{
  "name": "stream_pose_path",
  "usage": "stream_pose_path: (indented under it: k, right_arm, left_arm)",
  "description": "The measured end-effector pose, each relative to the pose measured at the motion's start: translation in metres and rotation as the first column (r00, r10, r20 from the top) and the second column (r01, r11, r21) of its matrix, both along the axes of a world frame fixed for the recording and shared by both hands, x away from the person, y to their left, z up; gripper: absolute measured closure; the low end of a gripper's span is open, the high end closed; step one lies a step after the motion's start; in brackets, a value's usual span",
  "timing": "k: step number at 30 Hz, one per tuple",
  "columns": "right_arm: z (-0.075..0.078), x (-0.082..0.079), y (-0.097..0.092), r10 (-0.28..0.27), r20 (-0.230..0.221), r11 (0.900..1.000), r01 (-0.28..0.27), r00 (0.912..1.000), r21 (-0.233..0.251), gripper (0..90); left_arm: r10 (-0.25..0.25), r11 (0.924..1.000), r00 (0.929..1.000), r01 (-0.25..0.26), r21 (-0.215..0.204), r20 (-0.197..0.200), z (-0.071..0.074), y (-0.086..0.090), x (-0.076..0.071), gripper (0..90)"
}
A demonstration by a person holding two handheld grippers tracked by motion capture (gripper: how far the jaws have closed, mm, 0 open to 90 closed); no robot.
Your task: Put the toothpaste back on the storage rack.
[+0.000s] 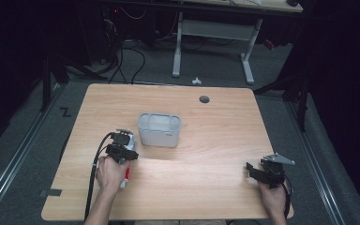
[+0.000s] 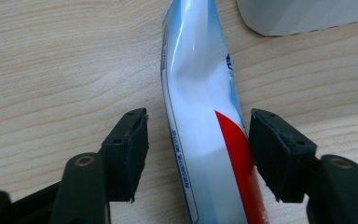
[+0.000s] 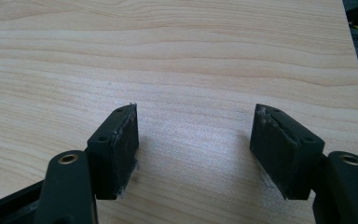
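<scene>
A white toothpaste tube (image 2: 196,70) with blue edging and a red patch lies flat on the wooden table (image 1: 206,140). My left gripper (image 2: 198,116) straddles it. The right-hand pad (image 2: 272,149) sits at the tube's edge. A strip of bare table separates the left-hand pad (image 2: 133,149) from the tube, so the jaws stand open around it. In the high view the left gripper (image 1: 122,145) sits just left of a grey tub (image 1: 159,136), with the tube's red part (image 1: 127,174) showing by the hand. My right gripper (image 1: 249,170) rests open at the table's right front, with nothing between its fingers (image 3: 196,116).
The grey tub's corner (image 2: 303,16) lies just beyond the tube's far end. A round cable hole (image 1: 204,99) marks the far side of the table. Behind the table stand a white desk frame (image 1: 213,33) and loose cables on the floor.
</scene>
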State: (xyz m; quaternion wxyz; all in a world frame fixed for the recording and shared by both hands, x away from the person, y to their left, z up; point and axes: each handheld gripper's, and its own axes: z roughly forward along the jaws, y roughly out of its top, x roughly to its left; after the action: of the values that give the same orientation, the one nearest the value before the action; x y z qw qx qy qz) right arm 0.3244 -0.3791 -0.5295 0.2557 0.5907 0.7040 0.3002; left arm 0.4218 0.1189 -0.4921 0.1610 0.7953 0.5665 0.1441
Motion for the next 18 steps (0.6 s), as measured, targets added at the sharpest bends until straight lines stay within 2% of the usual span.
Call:
stream_pose_path:
  k: [9,18]
  right_arm:
    - [-0.0001,0.0000,0.0002,0.002,0.002,1.0000,-0.002,1.0000,-0.002,32.6]
    - [-0.0002,0.0001,0.0003,0.002,0.003,1.0000,-0.002,1.0000,-0.002,32.6]
  left_arm:
    - [0.004,0.9998,0.9996,-0.004,0.019,-0.029,-0.0074,-0.0071,0.0040,46.9]
    - [0.027,0.9995,0.9987,-0.028,-0.017,-0.042,-0.0065,-0.0044,0.0063,57.6]
